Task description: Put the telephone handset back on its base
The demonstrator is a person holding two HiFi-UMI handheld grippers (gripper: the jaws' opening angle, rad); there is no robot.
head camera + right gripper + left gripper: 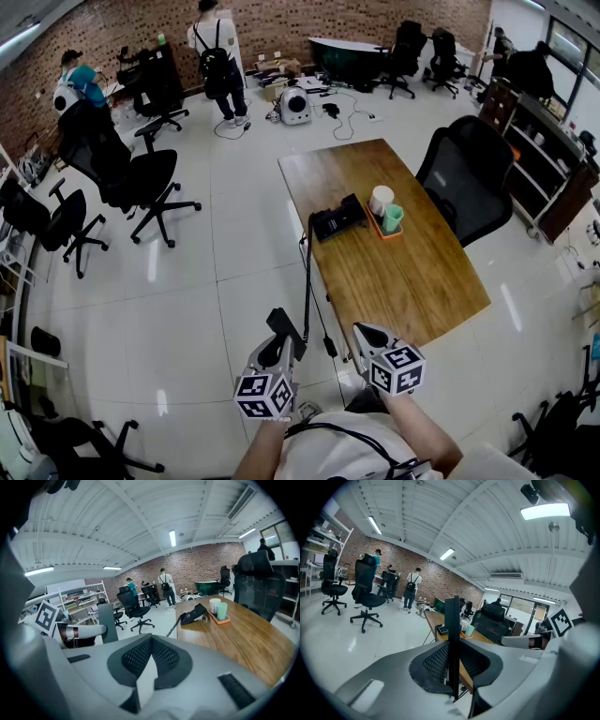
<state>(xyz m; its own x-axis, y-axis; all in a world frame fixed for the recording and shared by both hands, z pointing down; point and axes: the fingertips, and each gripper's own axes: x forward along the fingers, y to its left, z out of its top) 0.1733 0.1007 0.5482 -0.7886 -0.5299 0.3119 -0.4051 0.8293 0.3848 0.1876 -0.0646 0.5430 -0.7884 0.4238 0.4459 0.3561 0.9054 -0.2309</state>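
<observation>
In the head view, the wooden table point(412, 281) ran from the centre toward the lower right of the frame. The telephone base point(337, 217) sat near its far left edge, its cradle apparently empty, just left of an orange tray point(384, 232) with a white cup point(381, 199) and a green cup point(393, 217). Both tools were at the bottom centre, well short of the table. The left gripper point(275, 352) carried the black telephone handset point(285, 328), from which a dark cord point(307, 272) ran up to the base. The right gripper point(367, 335) was beside it with nothing in it.

In the left gripper view, the left gripper point(452, 660) had its jaws pinching the handset point(451, 620), which showed edge-on as a thin dark upright slab in the middle of the frame. The base point(442, 630) showed small behind it on the table.

In the right gripper view, the right gripper point(149, 643) had its jaws pressed together with nothing between them. The base point(194, 615) lay right of centre, far off on the table point(243, 639).

As a judgement, the handset was lifted and in hand. Carrying it to the base and seating it in the cradle were not yet done.
</observation>
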